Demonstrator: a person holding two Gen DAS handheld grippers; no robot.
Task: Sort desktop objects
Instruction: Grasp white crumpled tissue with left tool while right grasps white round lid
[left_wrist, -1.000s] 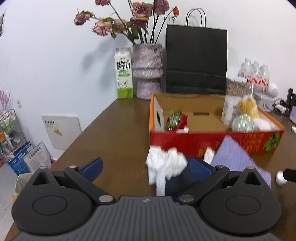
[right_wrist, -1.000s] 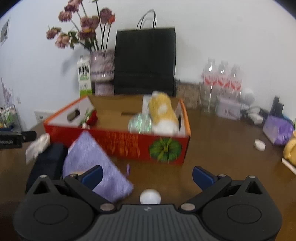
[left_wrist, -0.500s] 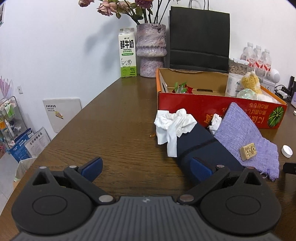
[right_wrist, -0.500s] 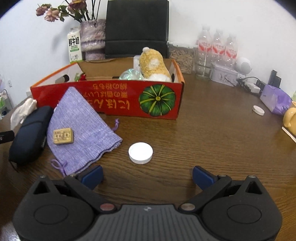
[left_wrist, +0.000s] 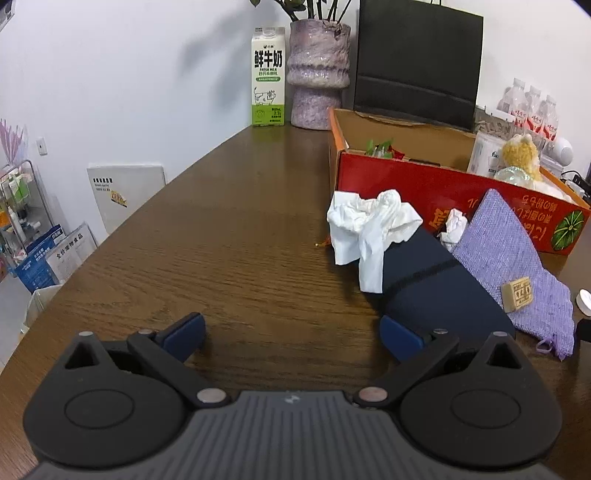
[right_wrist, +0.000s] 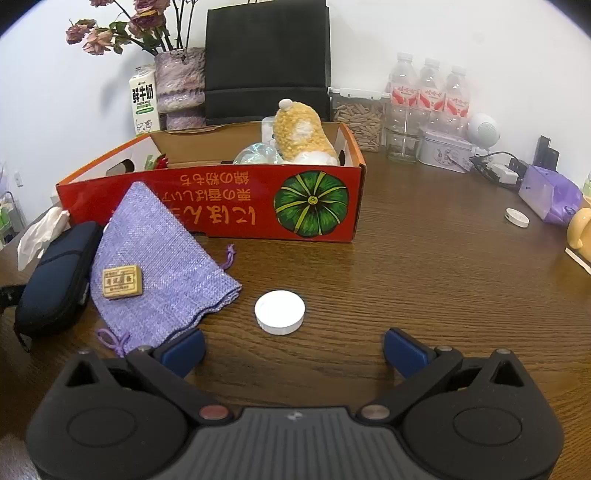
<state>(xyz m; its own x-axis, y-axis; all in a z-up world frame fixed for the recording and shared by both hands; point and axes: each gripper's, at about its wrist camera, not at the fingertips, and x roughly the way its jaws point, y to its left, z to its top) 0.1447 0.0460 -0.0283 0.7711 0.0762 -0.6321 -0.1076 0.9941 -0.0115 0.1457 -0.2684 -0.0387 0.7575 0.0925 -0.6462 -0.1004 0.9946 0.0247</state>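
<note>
Grippers both spread wide, nothing between the fingers. My left gripper (left_wrist: 291, 332) sits over bare wooden table (left_wrist: 229, 236), its right fingertip just beside the dark zip case (left_wrist: 436, 284). My right gripper (right_wrist: 293, 350) faces the white cap (right_wrist: 280, 312), which lies on the table in front of the red pumpkin box (right_wrist: 258, 206). Purple drawstring pouch (right_wrist: 162, 266) leans against the box front, a small tan block (right_wrist: 122, 281) lying on it. Dark case lies touching the pouch on its left side. Crumpled white tissue (left_wrist: 369, 229) drapes over the case's far end, near the box corner. Inside the box: yellow plush toy (right_wrist: 301, 131), clear iridescent ball (right_wrist: 258, 153).
</note>
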